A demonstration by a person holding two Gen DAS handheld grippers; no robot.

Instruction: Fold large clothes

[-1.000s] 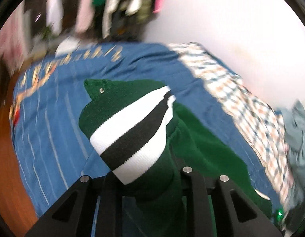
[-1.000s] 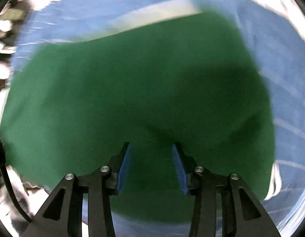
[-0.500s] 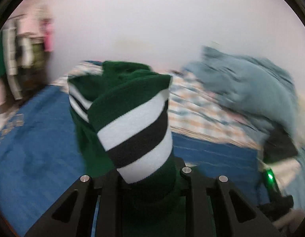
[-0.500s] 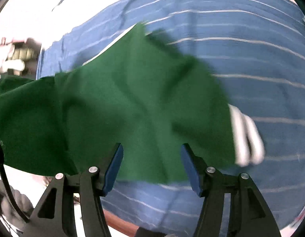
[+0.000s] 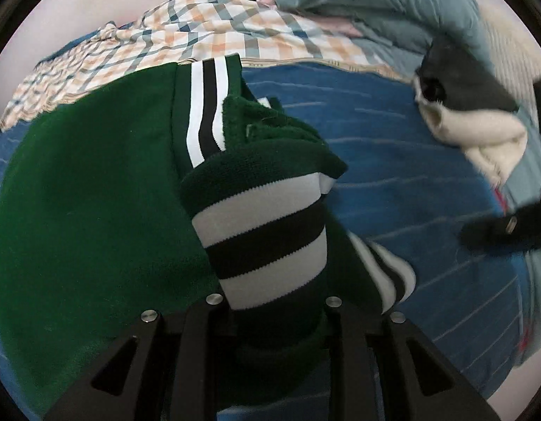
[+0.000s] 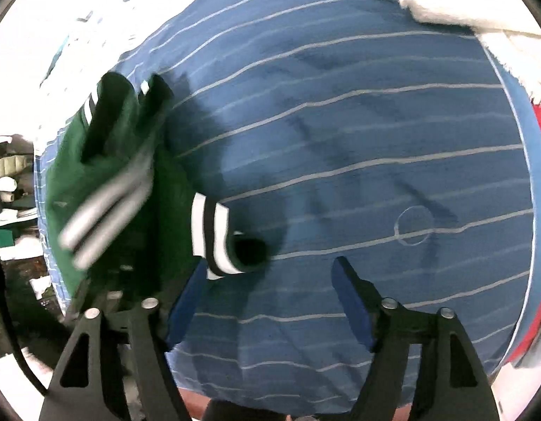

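The sweater (image 5: 95,210) is spread on the bed (image 5: 393,175), at its left. Behind it a checked cloth (image 5: 200,28) is laid, and a pile of clothes (image 5: 463,98) at the right.

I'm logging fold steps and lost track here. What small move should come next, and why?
Probably bring the open right gripper over to a free striped cuff and pinch it: only the left gripper holds the green sweater, which lies bunched on the blue sheet.

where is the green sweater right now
The green sweater lies on the blue striped sheet, filling the left half of the left wrist view, its striped cuff clamped in the left gripper. In the right wrist view it sits at left, beside the open right gripper.
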